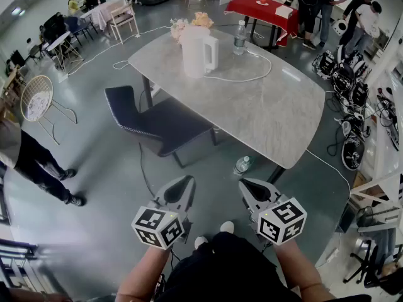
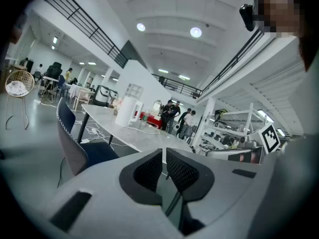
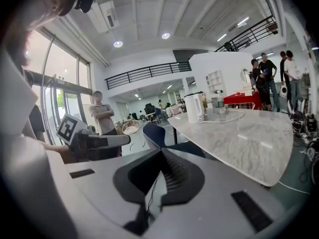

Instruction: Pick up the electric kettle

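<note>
- Well short of the table, we hold the left gripper and the right gripper side by side over the grey floor, just ahead of our white shoes, both tilted slightly downward.
- Left gripper: its fingers are pressed together, and we see nothing between them.
- Right gripper: its fingers likewise meet, gripping nothing.
- The kettle is white, with its handle turned to the right in the head view. It stands upright near the table's far end, well apart from both grippers.
- A white cord loops from beside the kettle across the marble-look top.
- Flowers sit just behind the kettle, and a water bottle stands upright to its right.
- A dark chair sits at the table's left side, and a second bottle lies on the floor by the table's near edge.
- A wire chair stands further left, near a bystander in dark trousers.
- More people gather at the far right beside a red-covered table, with black-and-white gear on the floor below them.
</note>
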Motion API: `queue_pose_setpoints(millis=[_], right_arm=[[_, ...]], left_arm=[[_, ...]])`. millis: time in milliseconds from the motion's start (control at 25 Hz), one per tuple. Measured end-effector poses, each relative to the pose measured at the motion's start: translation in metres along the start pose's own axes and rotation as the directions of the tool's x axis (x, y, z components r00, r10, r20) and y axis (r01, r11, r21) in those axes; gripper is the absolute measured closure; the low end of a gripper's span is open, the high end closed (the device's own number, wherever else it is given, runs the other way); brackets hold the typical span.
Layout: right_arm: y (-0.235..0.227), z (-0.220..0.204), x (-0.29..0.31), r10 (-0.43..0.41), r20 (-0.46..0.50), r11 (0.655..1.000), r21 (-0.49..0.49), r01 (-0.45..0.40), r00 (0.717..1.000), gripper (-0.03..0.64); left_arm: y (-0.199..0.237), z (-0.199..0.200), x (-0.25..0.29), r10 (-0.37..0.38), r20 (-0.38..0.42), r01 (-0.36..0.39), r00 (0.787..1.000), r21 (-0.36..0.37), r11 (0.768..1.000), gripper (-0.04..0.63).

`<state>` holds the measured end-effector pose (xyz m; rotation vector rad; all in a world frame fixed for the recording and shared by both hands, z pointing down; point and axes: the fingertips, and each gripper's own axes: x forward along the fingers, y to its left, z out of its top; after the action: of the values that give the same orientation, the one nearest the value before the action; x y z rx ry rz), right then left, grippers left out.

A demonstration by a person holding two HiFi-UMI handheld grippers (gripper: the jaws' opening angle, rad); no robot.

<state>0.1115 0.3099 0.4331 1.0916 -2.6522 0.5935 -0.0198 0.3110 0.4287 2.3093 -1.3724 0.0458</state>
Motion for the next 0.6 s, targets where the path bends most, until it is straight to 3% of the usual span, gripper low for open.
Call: queue_pose_setpoints(millis=[280, 600], right_arm=[[-0.034, 0.01, 0.016, 0.003, -0.001, 1.0, 0.0, -0.003, 1.0, 0.611], [-0.059, 0.02, 0.033, 0.069, 0.004, 0.998, -0.008, -0.069, 0.998, 0.609]], left_arm=[[0.003, 0.008, 0.041, -0.001, -0.006, 0.001, 1.0, 0.008, 1.0, 0.572], [-0.007, 0.013, 0.088, -0.041, 0.003, 0.041, 0.999, -0.011, 0.999, 0.572]])
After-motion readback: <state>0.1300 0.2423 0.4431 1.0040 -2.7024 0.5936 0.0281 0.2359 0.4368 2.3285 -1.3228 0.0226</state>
